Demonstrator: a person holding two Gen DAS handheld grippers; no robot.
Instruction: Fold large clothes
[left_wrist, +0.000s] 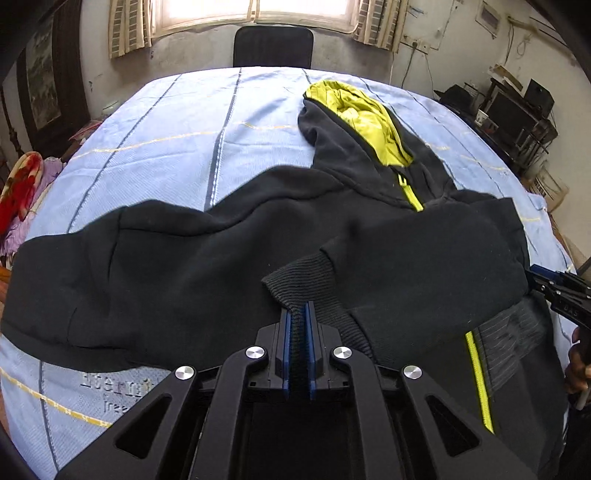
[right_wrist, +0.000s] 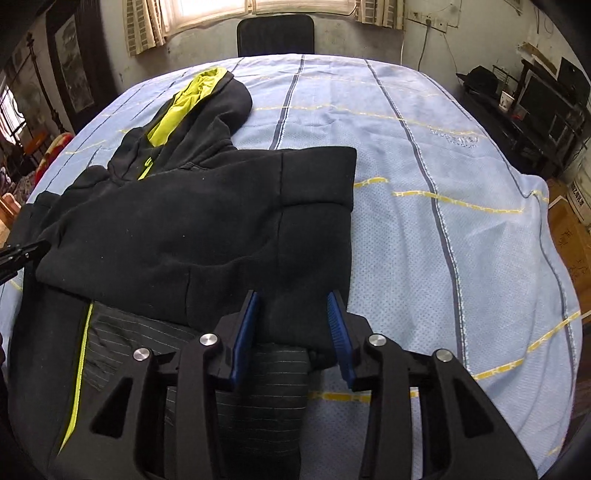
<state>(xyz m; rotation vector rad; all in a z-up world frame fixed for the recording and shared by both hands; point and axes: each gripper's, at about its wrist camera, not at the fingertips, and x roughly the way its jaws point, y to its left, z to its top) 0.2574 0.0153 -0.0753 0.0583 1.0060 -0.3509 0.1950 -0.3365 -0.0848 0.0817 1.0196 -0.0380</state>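
While the black hoodie sprawls across the middle of the left wrist view, the left tool at the lower centre has its two blue pads pressed together on the ribbed cuff of one sleeve, with knit fabric showing between them. The hood, lined in lime green, points toward the upper centre of the frame, and a lime zipper runs down from it; a second stretch of the same zipper shows at the lower right beside a dark pinstriped lining.

The garment lies on a light blue sheet with dark and yellow lines, spread over what may be a tabletop or a bed; I cannot tell which. Raised lettering on the sheet at the lower left reads partly as "Eterni", with a second line below beginning "free"; the rest is hidden by the tool. More lettering shows in the right wrist view at the upper right of the sheet, too blurred to read.

In the right wrist view the right tool sits at the lower centre with its blue pads spread wide, a folded edge of the hoodie lying between them. The hood sits at the upper left. A black chair stands at the far edge under a bright window.
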